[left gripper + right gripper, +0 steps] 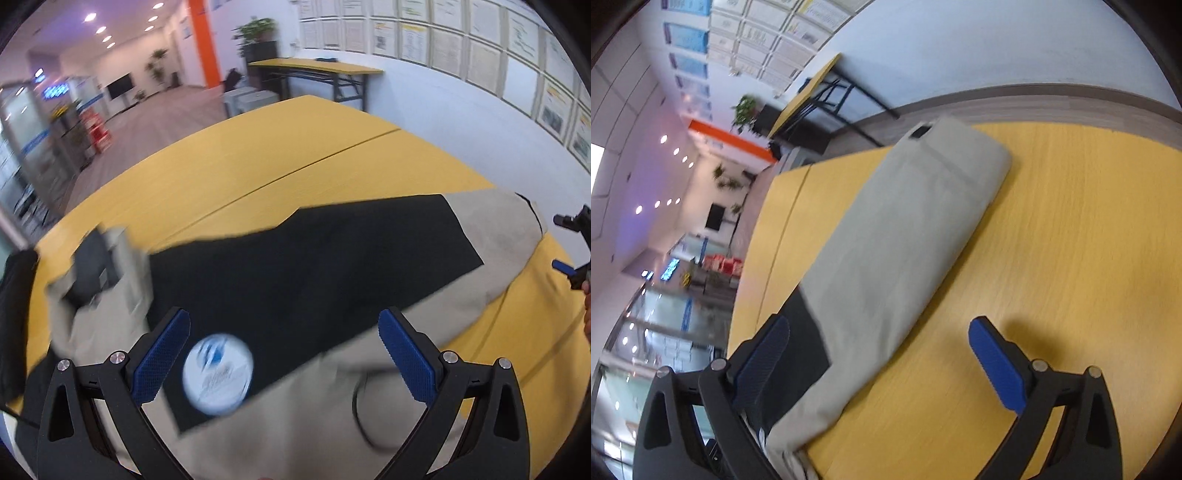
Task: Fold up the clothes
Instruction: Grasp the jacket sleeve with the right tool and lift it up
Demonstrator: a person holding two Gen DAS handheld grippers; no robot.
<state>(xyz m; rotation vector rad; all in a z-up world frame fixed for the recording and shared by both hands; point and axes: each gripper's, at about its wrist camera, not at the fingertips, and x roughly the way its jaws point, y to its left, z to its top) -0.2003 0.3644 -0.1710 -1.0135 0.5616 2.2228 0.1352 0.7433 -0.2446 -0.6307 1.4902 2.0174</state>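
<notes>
One garment lies on the yellow bench (280, 147): a beige piece of clothing (495, 229) with a black panel (314, 258) laid across it and one round white-and-blue logo patch (218, 373) near the panel's lower edge (blurred, its print unreadable). At the far left a second, dark cloth (14, 295) hangs at the bench's edge, just beside the garment's crumpled end (107, 266). A thin dark cord (360, 417) curls on the beige fabric at lower right.

Two grippers are in view. The left gripper (284, 354) hovers low over the garment, pointing across it, jaws wide apart with nothing between them but the fabric below; the logo patch sits between its two blue pads (162, 362). In this view the garment's long axis runs left to right, tilting slightly up to the right.

The right gripper (879, 362) is rolled sideways (the room appears tipped), jaws likewise spread apart and holding nothing. Seen from it, the garment (905, 240) is a folded, elongated beige bundle, its long axis running from lower left to the upper right, the banded end (964, 162) pointing away. It passes between the pads, nearer the left one.
</notes>
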